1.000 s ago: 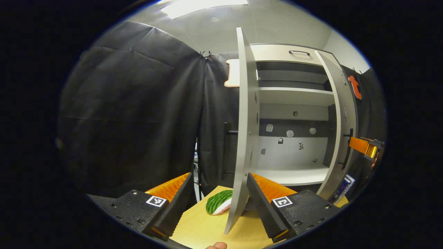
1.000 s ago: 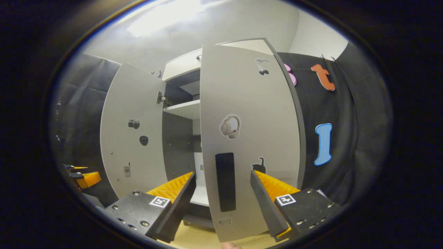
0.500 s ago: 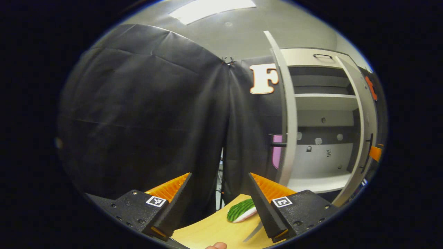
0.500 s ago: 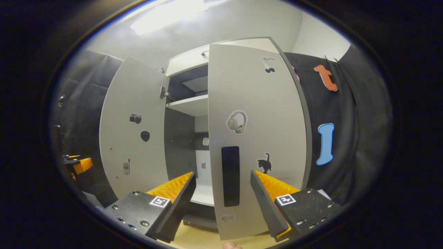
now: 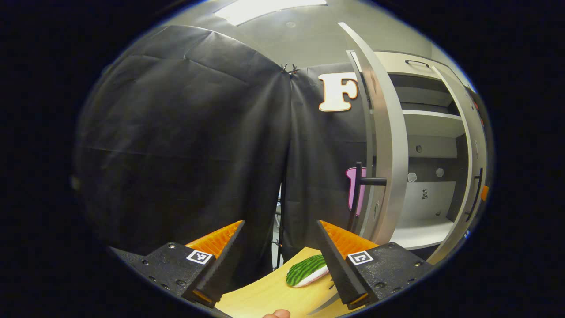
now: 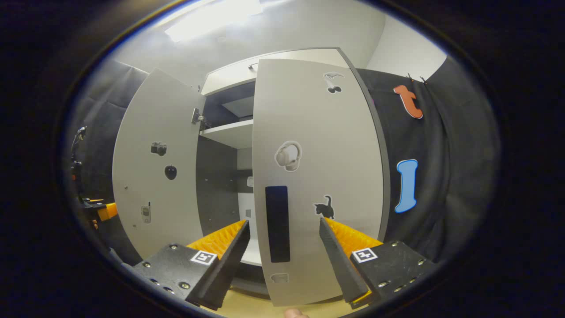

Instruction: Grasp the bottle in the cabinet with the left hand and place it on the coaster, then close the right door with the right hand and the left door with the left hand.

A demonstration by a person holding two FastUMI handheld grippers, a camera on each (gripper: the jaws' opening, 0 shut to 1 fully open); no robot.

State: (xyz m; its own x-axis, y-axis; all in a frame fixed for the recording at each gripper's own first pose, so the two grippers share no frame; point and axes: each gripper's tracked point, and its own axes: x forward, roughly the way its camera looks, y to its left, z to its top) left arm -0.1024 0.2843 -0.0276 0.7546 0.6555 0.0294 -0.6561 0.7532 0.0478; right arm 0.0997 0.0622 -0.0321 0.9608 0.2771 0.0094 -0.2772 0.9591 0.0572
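At the bottom of the left gripper view, the left gripper (image 5: 279,260) is spread over the table (image 5: 265,296), with a green coaster (image 5: 305,270) just beyond. The left door (image 5: 388,145) stands open at right. In the right gripper view, the right gripper (image 6: 284,260) gapes wide before the right door (image 6: 318,176), its handle (image 6: 278,223) between the 2 fingers. No bottle can be made out.

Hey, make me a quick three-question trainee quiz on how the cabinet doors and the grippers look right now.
1. True or false: the right door is fully closed.
2. The right hand-held gripper is: A) open, B) shut on the handle, C) holding a bottle.
3. Fill in: in the left gripper view, the left hand-held gripper is ____, with the left door off to one side.

Key: 1 false; 2 A; 3 open.
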